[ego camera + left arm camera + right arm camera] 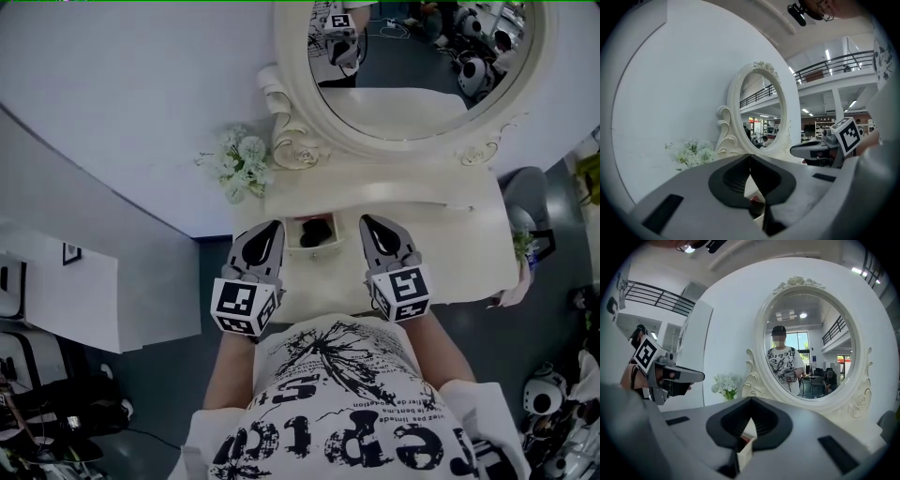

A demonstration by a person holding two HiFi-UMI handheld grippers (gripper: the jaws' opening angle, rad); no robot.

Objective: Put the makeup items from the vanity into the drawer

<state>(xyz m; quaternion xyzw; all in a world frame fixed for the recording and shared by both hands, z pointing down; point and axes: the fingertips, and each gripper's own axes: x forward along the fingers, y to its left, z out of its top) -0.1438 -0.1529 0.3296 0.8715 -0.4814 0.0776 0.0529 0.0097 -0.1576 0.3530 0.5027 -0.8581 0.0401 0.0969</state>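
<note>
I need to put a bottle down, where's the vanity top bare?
Bare: the vanity top between the right gripper and the small plant at its right edge. Crowded: the open drawer left of that gripper, flowers at the left corner.

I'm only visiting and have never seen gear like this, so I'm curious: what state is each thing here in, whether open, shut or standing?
Left gripper: shut, jaws together, nothing held.
Right gripper: shut, jaws together, nothing held.
Drawer: open, between the two grippers.
Dark items: lying inside the drawer.
Flowers: upright, left of the mirror's base.
Mirror: upright at the back of the vanity.
</note>
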